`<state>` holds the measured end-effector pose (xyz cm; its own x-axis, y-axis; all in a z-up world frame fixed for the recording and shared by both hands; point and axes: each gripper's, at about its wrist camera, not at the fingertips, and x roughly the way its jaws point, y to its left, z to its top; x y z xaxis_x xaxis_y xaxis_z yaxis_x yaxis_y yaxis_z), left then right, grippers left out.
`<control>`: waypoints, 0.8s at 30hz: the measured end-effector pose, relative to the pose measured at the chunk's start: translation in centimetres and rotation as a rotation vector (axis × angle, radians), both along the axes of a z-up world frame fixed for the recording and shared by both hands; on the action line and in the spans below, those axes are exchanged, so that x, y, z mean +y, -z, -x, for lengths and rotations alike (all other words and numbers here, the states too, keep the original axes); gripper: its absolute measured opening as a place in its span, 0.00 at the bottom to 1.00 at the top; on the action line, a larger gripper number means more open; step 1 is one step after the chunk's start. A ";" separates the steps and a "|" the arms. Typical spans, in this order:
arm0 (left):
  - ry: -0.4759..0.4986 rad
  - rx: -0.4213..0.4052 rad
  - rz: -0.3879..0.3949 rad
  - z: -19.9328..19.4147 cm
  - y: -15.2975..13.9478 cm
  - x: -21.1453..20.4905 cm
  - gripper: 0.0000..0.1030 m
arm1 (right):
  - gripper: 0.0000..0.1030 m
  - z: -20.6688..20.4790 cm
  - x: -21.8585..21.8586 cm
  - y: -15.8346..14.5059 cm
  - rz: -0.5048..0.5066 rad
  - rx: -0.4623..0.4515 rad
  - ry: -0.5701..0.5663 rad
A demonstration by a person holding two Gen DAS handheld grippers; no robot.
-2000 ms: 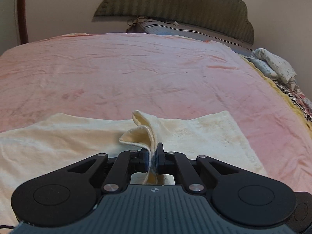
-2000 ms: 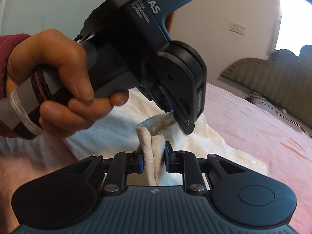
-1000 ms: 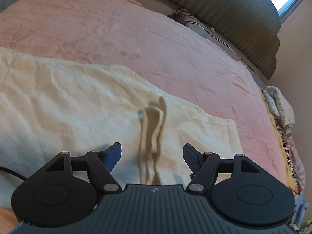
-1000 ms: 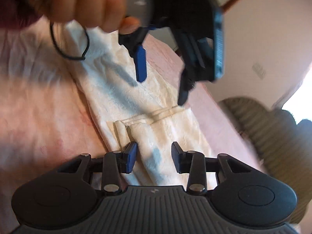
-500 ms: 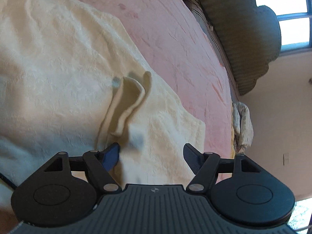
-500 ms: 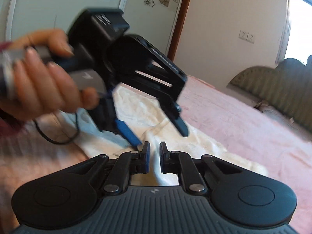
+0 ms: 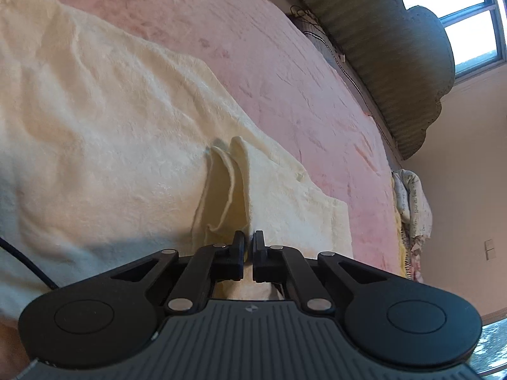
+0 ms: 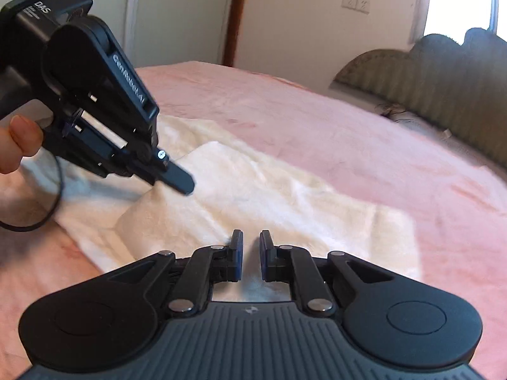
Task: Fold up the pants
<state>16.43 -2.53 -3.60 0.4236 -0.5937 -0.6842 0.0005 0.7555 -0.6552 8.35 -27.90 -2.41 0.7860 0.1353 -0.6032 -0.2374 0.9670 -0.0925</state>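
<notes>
Left gripper of mine sits low over the cream pants, its jaws drawn almost together around the base of a raised fold ridge. A sliver of cloth shows in the narrow gap, so it looks pinched, though the contact itself is partly hidden by the fingers. From the right wrist view that same gripper comes in from the left, tilted downward, tips pressing into a lifted hump of fabric, with my left hand's thumb on its handle and a black cable looping below.

My right gripper has its jaws narrowed with a small gap between the blue pads; they hover just at the near side of the pants, and I cannot tell whether any cloth sits between them.

The pants lie flat across the pink bedspread, running from the near left toward a squared end at the right. Their far long edge runs diagonally, with bare pink cover beyond it all the way to the green headboard. To the right of the squared end more bedspread is exposed up to the mattress edge, where a patterned cloth bundle is piled. A window is behind the headboard.
</notes>
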 end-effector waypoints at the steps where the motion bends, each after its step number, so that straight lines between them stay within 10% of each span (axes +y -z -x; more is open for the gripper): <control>1: -0.005 -0.010 -0.026 0.0 -0.1 0.0 0.00 | 0.10 0.1 0.7 0.1 -0.011 0.002 -0.035; 9: -0.020 0.016 -0.077 -0.7 1.1 1.3 0.00 | 0.10 -0.3 1.6 0.7 -0.018 0.036 -0.063; 19: -0.099 -0.142 -0.283 2.5 -2.6 6.4 0.55 | 0.11 -0.5 3.7 1.1 -0.002 0.009 -0.080; 24: -0.094 -0.144 -0.293 1.7 -3.2 6.8 0.57 | 0.11 -2.2 3.4 -0.2 -0.060 0.018 -0.065</control>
<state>14.72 4.27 -0.36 0.5714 -0.3342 -0.7495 -0.0012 0.9130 -0.4080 10.51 -24.52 -2.21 0.7634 0.2221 -0.6066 -0.3008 0.9532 -0.0295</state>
